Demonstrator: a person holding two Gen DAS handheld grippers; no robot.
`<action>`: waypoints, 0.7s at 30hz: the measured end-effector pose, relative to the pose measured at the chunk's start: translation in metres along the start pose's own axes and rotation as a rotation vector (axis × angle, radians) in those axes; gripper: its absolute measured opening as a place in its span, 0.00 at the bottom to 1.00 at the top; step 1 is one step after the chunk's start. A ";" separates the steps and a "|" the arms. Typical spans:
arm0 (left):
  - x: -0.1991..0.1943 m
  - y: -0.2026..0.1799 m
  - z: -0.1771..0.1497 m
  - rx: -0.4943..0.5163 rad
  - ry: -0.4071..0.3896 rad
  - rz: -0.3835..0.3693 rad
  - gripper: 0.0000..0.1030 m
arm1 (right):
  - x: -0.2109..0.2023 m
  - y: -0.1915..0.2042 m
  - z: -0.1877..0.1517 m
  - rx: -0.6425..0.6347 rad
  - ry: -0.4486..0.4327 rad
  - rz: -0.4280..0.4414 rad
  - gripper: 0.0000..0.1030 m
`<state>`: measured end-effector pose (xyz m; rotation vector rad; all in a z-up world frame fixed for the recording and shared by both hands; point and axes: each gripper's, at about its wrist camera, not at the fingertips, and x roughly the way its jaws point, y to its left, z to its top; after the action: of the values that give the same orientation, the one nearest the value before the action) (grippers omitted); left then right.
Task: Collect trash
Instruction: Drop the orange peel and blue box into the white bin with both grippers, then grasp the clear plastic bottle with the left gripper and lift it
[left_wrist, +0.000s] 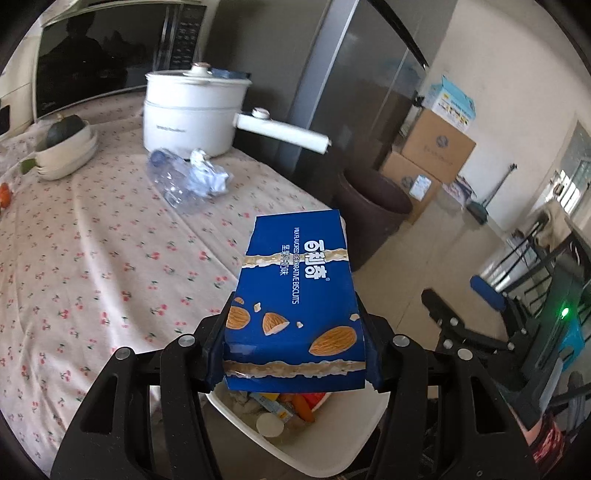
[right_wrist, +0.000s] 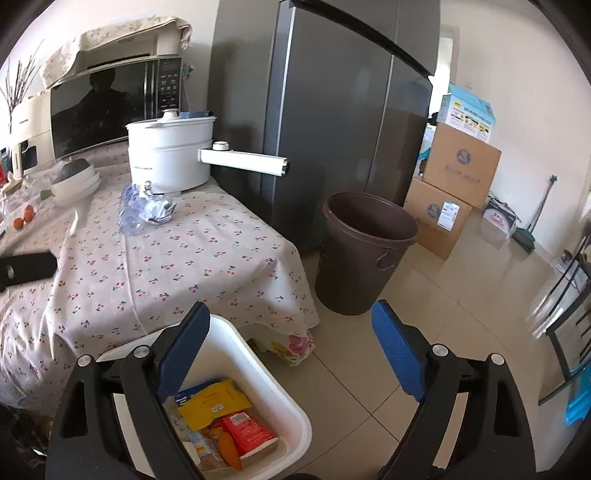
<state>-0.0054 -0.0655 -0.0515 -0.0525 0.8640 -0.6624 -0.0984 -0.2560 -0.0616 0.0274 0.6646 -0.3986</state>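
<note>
The left gripper (left_wrist: 295, 354) is clamped on a blue biscuit box (left_wrist: 295, 295), jaws pressing its two long sides near the lower end, so the box sticks up and away from the camera with the almond artwork facing it. Right below the box sits the white bin (left_wrist: 317, 432), already holding scraps: an orange wrapper, a small round white lid-looking thing, some paper.

The right gripper (right_wrist: 288, 354) is spread wide with nothing between its blue pads (pretty clearly empty). It hangs over the white bin (right_wrist: 269, 373) on the tiled floor, just beside the corner of the table. Inside the bin from this side: a yellow packet (right_wrist: 214, 402), a red carton (right_wrist: 251, 435) and something orange.

Still on the cherry-print tablecloth (right_wrist: 177, 266): a crushed clear plastic bottle (left_wrist: 173, 181) and a crumpled wad of paper (left_wrist: 208, 175), touching each other, just in front of the white electric pot (left_wrist: 192, 110) with its long handle poking off the table edge. A stack of white bowls (left_wrist: 66, 155) with something dark green in it sits further left.

Off the table there's a brown bucket (right_wrist: 362, 254) next to the grey fridge (right_wrist: 332, 110), and cardboard boxes (right_wrist: 454, 184) stacked against the wall behind it.
</note>
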 end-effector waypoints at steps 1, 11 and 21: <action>0.004 -0.002 -0.001 0.006 0.011 0.000 0.53 | 0.000 -0.002 0.000 0.005 0.002 -0.001 0.85; 0.035 -0.013 -0.015 0.047 0.114 -0.002 0.57 | 0.006 -0.009 -0.001 0.032 0.027 -0.016 0.88; 0.047 -0.004 -0.021 0.037 0.153 0.100 0.82 | 0.004 -0.016 0.000 0.077 0.020 -0.016 0.93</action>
<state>-0.0006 -0.0904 -0.0964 0.0758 0.9946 -0.5934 -0.1016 -0.2716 -0.0623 0.0990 0.6694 -0.4395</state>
